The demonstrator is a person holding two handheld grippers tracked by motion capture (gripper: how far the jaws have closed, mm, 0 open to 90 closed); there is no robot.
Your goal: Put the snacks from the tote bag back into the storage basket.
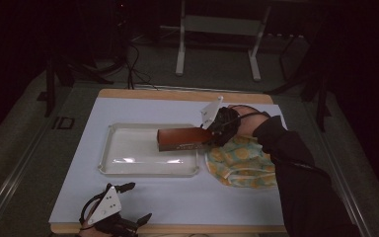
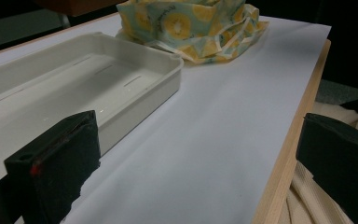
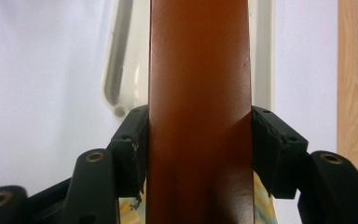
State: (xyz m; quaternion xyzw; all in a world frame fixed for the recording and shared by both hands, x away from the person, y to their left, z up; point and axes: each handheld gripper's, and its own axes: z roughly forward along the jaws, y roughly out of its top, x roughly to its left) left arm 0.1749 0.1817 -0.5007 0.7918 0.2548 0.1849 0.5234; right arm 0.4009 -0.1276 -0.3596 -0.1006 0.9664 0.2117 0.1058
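so the brown box [image 1: 180, 138], a long reddish-brown block, is clamped in the right tool [image 1: 216, 129], with both black pads pressed flat against its long sides. you can see that best in the right gripper view, where the box [image 3: 199, 107] runs straight up between the jaws. in the high view it sticks out level from the tool toward the left, over the right part of the white tray [image 1: 128, 165]. can't tell if its underside touches the tray or sits a bit above it.

the tray is a shallow rounded-corner thing lying in the middle of the surface [image 1: 177, 197], which has a pale sheet on it and a wooden edge. just beside the tray's right side there's a crumpled cloth [image 1: 244, 160] with a yellow lemon print, right under the person's dark sleeve [image 1: 301, 177].

the left tool [image 1: 135, 202] is down at the near edge of the surface, well apart from the box, jaws spread wide with nothing between them. its own view looks across the tray [image 2: 135, 93] toward the cloth [image 2: 191, 28].
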